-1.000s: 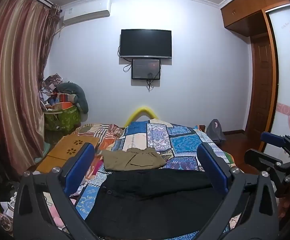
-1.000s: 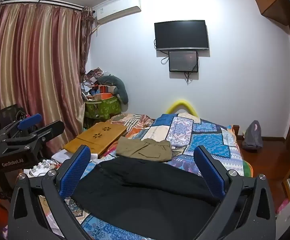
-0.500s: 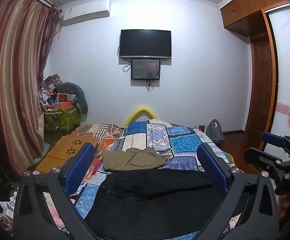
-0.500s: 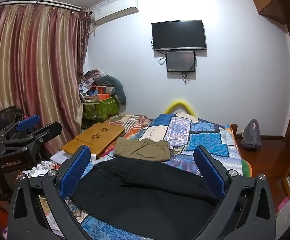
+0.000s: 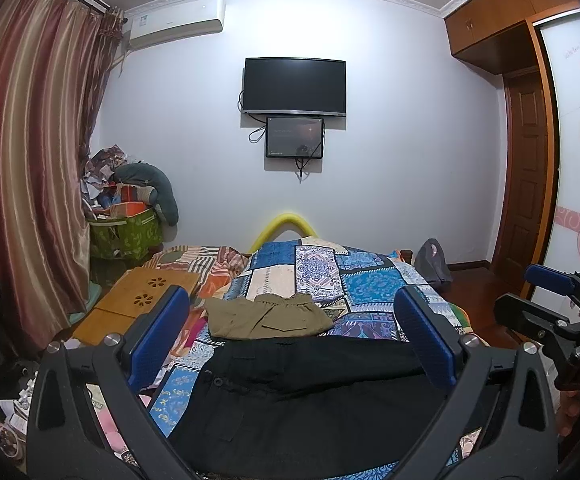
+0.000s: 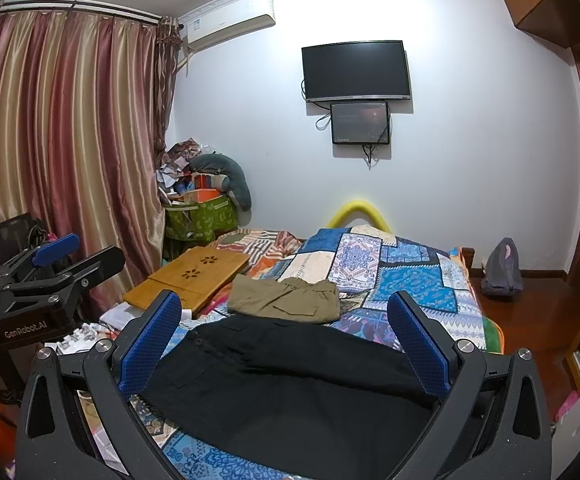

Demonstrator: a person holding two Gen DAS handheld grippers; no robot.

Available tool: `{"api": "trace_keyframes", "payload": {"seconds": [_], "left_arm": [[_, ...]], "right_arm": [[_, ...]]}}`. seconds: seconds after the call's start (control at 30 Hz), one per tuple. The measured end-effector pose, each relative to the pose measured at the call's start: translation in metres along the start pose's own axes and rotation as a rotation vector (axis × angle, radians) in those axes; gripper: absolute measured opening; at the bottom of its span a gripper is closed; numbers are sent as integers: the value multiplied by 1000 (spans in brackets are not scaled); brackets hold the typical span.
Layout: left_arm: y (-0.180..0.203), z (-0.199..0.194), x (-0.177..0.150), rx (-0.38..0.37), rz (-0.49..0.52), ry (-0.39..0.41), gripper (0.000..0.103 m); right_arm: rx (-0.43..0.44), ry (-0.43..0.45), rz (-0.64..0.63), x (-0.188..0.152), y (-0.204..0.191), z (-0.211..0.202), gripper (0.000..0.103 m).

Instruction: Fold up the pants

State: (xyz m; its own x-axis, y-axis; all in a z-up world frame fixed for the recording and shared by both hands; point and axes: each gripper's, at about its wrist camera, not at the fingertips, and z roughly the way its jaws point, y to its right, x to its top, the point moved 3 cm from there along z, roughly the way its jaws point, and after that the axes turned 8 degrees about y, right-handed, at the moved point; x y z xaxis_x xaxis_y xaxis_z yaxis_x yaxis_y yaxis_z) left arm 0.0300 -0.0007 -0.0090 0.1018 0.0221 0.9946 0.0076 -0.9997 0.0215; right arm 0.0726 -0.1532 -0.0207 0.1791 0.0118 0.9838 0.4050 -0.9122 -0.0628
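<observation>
Right tool (image 6: pixel 284 344) held above the near end of the bed (image 6: pixel 418 280), blue pads spread wide, nothing between them. Black pants (image 6: pixel 290 392) laid flat across the patchwork quilt, filling the view from 5 to 8 o'clock. Folded khaki pants (image 6: pixel 284 300) just beyond, at centre, apart from the black pair. Wooden lap tray (image 6: pixel 188 280) at 9 o'clock of the khaki pair, on the bed's edge. Left tool (image 6: pixel 56 264) at 9 o'clock, near the frame edge, fingers parted and empty. Striped curtain (image 6: pixel 62 140) at 10 o'clock. Dark television (image 6: pixel 356 70) on the wall at 1 o'clock.
</observation>
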Motion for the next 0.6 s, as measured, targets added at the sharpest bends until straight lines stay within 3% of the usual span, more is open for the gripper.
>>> {"api": "trace_keyframes", "payload": {"seconds": [0.6], "left_arm": [[0,6,-1,-8,-18,-12,103]], "right_arm": [[-10,3,10,0,3,0,103]]}}
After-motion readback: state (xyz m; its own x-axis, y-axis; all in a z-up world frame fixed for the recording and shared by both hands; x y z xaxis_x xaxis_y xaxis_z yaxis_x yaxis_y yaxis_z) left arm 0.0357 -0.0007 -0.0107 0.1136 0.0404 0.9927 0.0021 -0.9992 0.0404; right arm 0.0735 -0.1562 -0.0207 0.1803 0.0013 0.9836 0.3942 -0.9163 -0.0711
